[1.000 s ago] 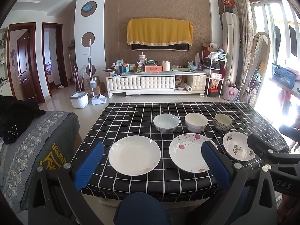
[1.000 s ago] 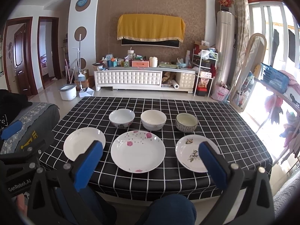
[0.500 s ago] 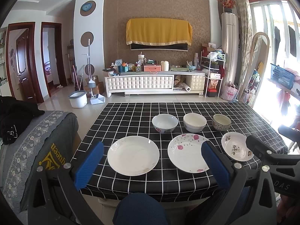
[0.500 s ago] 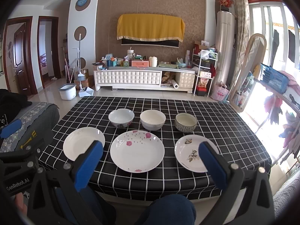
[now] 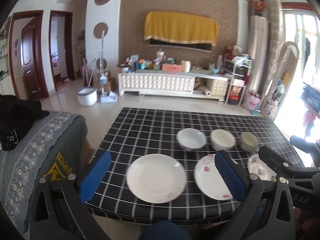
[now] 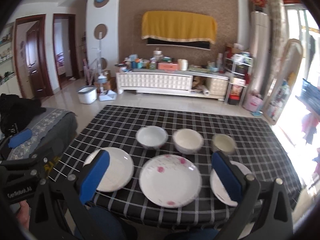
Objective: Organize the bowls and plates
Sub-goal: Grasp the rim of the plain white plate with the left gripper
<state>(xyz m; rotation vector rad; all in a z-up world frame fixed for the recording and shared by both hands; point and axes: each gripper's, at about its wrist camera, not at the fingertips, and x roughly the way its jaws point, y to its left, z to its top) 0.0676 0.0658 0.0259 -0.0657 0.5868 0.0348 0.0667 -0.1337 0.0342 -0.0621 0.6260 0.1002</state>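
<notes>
Three plates line the near edge of the checked table [image 5: 148, 128]: a plain white plate [image 5: 156, 178], a pink-flowered plate [image 6: 170, 180] and a small patterned plate [image 6: 218, 188]. Behind them stand a white bowl [image 5: 191, 139], a cream bowl [image 5: 222, 139] and a small patterned bowl [image 5: 248, 141]. My left gripper [image 5: 162, 177] hangs open over the plain plate, holding nothing. My right gripper [image 6: 160, 177] is open around the flowered plate's position, above it and empty. The right fingers [image 6: 226, 177] hide part of the small plate.
A grey-covered sofa [image 5: 30, 156] with black clothing stands left of the table. Beyond the table are bare tiled floor, a white TV cabinet [image 5: 158, 84], a white bucket [image 5: 87, 96] and shelves [image 5: 237, 82] at the right. A person's knees show at the bottom edge.
Both grippers have moved forward and lower toward the table; the dishes look larger and nearer. Both stay open. No dish has moved.
</notes>
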